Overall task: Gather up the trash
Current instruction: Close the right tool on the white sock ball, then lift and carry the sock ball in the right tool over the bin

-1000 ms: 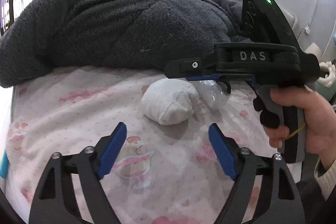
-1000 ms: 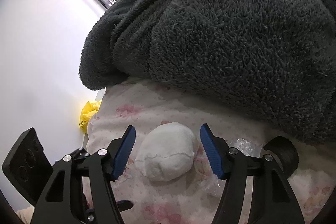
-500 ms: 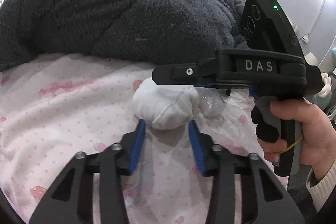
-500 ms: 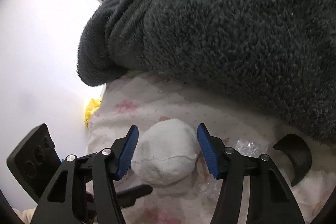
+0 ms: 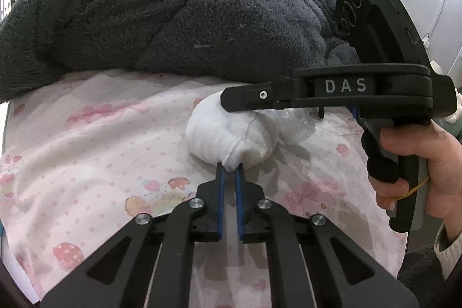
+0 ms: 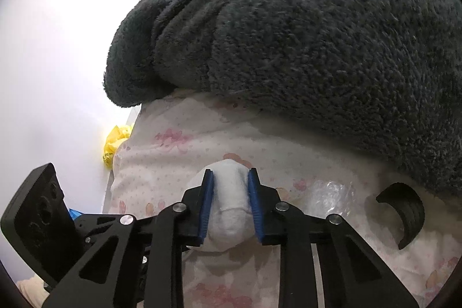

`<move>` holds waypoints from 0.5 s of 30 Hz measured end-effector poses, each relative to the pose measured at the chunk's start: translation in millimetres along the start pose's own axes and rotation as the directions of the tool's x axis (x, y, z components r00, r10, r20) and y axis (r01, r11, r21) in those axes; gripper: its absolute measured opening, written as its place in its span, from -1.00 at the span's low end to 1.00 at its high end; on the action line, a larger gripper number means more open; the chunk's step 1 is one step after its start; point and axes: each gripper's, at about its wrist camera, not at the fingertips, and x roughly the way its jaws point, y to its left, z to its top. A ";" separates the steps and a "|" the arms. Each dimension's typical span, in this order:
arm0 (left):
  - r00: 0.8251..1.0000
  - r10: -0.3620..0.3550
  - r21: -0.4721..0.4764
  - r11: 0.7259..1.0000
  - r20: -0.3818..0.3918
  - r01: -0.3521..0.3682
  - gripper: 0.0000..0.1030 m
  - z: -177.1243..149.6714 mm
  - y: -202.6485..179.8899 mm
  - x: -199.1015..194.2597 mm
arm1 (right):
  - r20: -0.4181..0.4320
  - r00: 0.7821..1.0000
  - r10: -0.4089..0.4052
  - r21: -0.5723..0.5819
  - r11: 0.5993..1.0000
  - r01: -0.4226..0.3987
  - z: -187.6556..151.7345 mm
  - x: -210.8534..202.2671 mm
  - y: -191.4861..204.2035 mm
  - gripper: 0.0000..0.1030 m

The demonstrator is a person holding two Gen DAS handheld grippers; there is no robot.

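White wad [image 5: 228,134] on pink sheet [image 5: 101,140] is pinched at its near edge by nearly closed left gripper [image 5: 229,168], clamped mid-body by right gripper [image 6: 229,178].

Left wrist view sat low over the pink printed bedsheet [image 5: 95,152], close in, looking along its fingers toward the dark grey blanket [image 5: 161,16] across the far edge. Right wrist view sat equally low and close, facing the same blanket [image 6: 317,28] from the other side, white wall at its left. Both views shared the white wad [image 5: 228,134] [image 6: 231,201], the clear plastic scrap [image 5: 294,123] [image 6: 329,192] and the sheet [image 6: 179,158].
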 end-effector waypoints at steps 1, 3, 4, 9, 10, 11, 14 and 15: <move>1.000 0.004 0.002 1.000 0.004 -0.004 -0.85 -0.7 0.1 -1.9 | 0.001 1.000 0.000 -0.011 1.000 0.000 -0.3 -0.4 4.3 -0.52; 1.000 0.015 0.004 1.000 0.011 -0.015 -0.85 -2.4 1.4 -6.7 | 0.007 1.000 -0.001 -0.019 1.000 0.001 -0.4 -1.9 7.2 -0.54; 1.000 0.018 0.004 1.000 0.013 -0.018 -0.85 -4.7 3.7 -10.3 | 0.010 1.000 0.001 -0.023 1.000 -0.001 -0.6 -2.6 9.6 -0.54; 0.999 0.035 -0.006 0.999 0.024 -0.035 -0.85 -8.2 8.1 -20.8 | 0.019 1.000 0.010 -0.037 0.999 -0.010 -1.7 -1.6 23.3 -0.59; 0.999 0.036 -0.008 0.999 0.026 -0.036 -0.85 -9.5 8.9 -23.2 | 0.022 1.000 0.015 -0.045 0.999 -0.014 -3.1 -1.8 27.9 -0.59; 0.999 0.039 -0.010 0.999 0.027 -0.038 -0.85 -11.4 10.0 -26.4 | 0.024 1.000 0.019 -0.051 0.999 -0.018 -4.3 -2.9 30.5 -0.61; 0.998 0.048 -0.006 0.999 0.030 -0.048 -0.85 -18.4 11.4 -37.0 | 0.037 0.999 0.026 -0.085 0.996 -0.023 -9.3 -9.8 41.9 -0.63; 0.998 0.055 -0.005 0.998 0.032 -0.055 -0.85 -20.7 11.5 -40.9 | 0.042 0.999 0.029 -0.092 0.995 -0.025 -10.9 -11.8 45.5 -0.63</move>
